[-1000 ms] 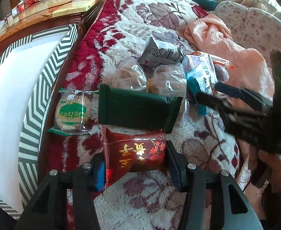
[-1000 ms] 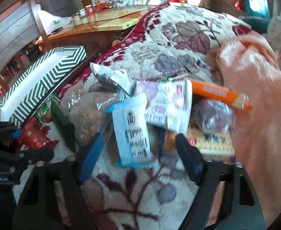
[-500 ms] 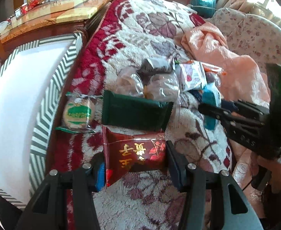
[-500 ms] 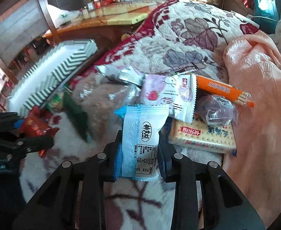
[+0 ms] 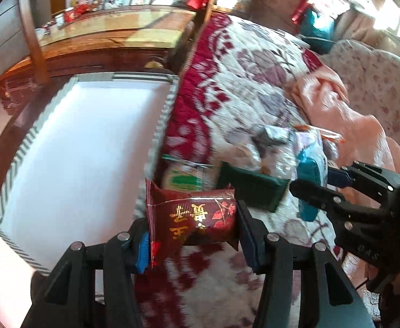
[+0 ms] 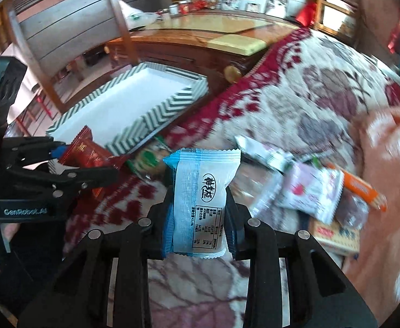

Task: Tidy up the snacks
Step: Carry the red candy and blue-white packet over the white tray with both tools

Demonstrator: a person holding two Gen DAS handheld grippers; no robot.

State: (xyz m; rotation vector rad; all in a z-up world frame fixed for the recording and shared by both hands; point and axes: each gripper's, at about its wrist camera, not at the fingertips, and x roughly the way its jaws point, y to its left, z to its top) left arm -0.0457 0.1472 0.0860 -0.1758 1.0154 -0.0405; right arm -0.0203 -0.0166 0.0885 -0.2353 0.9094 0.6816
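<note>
1. right gripper (image 6: 198, 205): a second ago its jaws stood wide around the pale blue packet (image 6: 202, 196); now they are clamped on it, and the packet is lifted off the blanket (image 6: 323, 104).
2. left gripper (image 5: 191, 235): jaws part-way closed on the red packet (image 5: 197, 218), grip as before; it now hangs by the near edge of the tray (image 5: 156, 134) rather than over the blanket.
3. meaning: both hands loaded and headed for the tray; judged to be the carry stage, with the drop not yet made.
4. tray: shallow rectangular box, smooth white floor, green-and-white chevron walls, nothing visible in it.
5. packets: both crinkly foil pillow packs with serrated end seals; the red one bears gold lettering, the blue one a printed label.
6. remaining pile: dark green packet (image 5: 250, 188), round cracker in clear wrap (image 5: 183, 179), orange stick pack (image 6: 361, 188), all loose on the plush floral blanket.
</note>
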